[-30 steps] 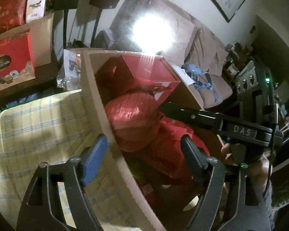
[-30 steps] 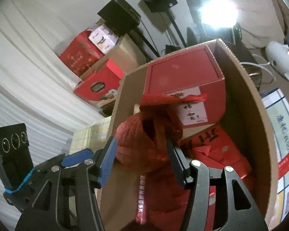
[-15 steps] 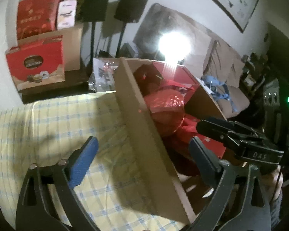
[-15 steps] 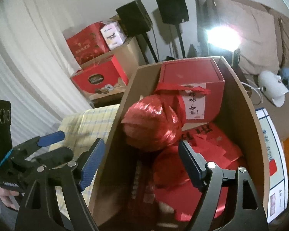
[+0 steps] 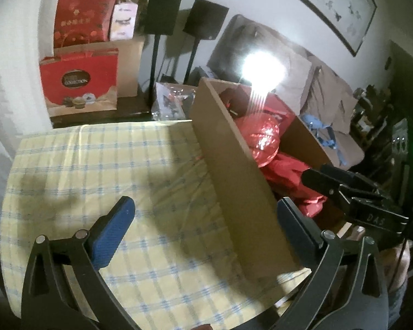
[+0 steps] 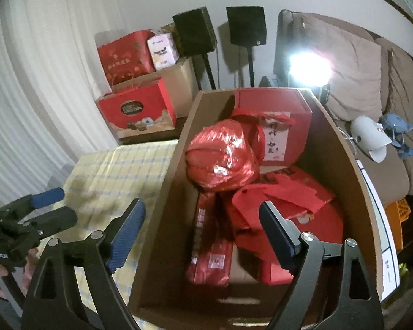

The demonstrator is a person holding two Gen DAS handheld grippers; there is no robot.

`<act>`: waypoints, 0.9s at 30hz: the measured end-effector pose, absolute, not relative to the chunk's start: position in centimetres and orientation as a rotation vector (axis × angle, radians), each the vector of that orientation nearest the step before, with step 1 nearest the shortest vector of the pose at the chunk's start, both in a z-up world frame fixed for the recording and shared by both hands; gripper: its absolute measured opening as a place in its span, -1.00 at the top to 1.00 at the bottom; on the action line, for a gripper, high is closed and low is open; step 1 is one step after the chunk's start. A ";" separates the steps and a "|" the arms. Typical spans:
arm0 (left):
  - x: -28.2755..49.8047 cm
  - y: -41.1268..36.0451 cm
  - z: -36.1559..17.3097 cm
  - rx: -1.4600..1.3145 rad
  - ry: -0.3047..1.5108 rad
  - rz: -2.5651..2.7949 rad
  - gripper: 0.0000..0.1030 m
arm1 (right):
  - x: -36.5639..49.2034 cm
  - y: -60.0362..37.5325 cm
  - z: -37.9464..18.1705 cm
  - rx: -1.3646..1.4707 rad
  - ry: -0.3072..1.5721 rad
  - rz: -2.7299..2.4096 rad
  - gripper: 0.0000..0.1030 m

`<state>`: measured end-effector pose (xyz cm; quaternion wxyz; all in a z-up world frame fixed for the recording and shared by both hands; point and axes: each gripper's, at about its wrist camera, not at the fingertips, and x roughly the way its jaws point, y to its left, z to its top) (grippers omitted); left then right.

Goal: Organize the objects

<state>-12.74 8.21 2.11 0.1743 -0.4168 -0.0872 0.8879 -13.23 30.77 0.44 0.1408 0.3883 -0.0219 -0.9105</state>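
The left hand-held gripper hangs spread wide over the yellow checked cloth, nothing between its pads; its jaws have just been opening. The right hand-held gripper is likewise spread and empty above the cardboard box, its jaws having just opened too, the box's near wall passing between its fingers without touching them. The task's things sit inside that box: a red net bag on top, resting against a red gift box at the far end, with red plastic bags and a flat red packet lower down.

The step in hand looks like a release and withdrawal; to do it well I would keep both sets of jaws wide, lift clear of the box's rim before swinging away, and check that the round bag is wedged and will not roll.

Writing: the gift box carries a white label with Chinese characters, too small to read surely; a red carton by the wall reads "COLLECTION"; the right tool's body shows "DAS".
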 end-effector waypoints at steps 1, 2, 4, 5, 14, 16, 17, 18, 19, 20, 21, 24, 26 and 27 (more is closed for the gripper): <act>-12.4 8.1 2.0 -1.190 -0.229 2.527 -0.99 | -12.9 30.6 0.3 1.123 -0.059 -2.632 -0.73; -12.1 8.1 1.9 -1.198 -0.208 2.538 -0.99 | -12.5 30.5 0.2 1.121 -0.055 -2.636 -0.78; -11.3 8.0 1.8 -1.196 -0.174 2.559 -0.99 | -11.9 30.4 -0.1 1.125 -0.043 -2.654 -0.92; -10.8 7.9 1.7 -1.193 -0.160 2.575 -0.99 | -11.5 30.4 -0.2 1.124 -0.039 -2.663 -0.98; -8.0 6.2 0.4 -1.244 -0.097 2.751 -0.99 | -7.5 29.7 0.3 1.054 0.047 -2.748 -0.99; -7.3 6.0 0.2 -1.238 -0.088 2.787 -0.99 | -6.7 29.6 0.4 1.043 0.060 -2.766 -0.99; -6.9 5.8 0.2 -1.229 -0.100 2.798 -0.99 | -6.3 29.5 0.4 1.038 0.066 -2.778 -0.99; -6.6 5.7 0.2 -1.225 -0.108 2.802 -0.99 | -5.9 29.5 0.4 1.032 0.071 -2.789 -0.99; -6.2 5.6 0.2 -1.218 -0.124 2.803 -0.99 | -5.6 29.5 0.4 1.028 0.072 -2.799 -0.99; -5.8 5.5 0.3 -1.213 -0.138 2.805 -0.99 | -5.2 29.5 0.3 1.027 0.075 -2.811 -0.99; -5.5 5.3 0.4 -1.207 -0.155 2.805 -1.00 | -5.0 29.5 0.1 1.030 0.082 -2.823 -0.99; -4.7 4.9 0.5 -1.191 -0.186 2.810 -1.00 | -4.1 29.7 -0.5 1.035 0.081 -2.842 -0.99; -4.1 4.6 0.7 -1.174 -0.193 2.823 -1.00 | -3.6 29.9 -0.8 1.043 0.072 -2.846 -0.99; -3.7 4.5 0.8 -1.168 -0.195 2.831 -1.00 | -3.4 29.9 -0.9 1.044 0.071 -2.848 -0.99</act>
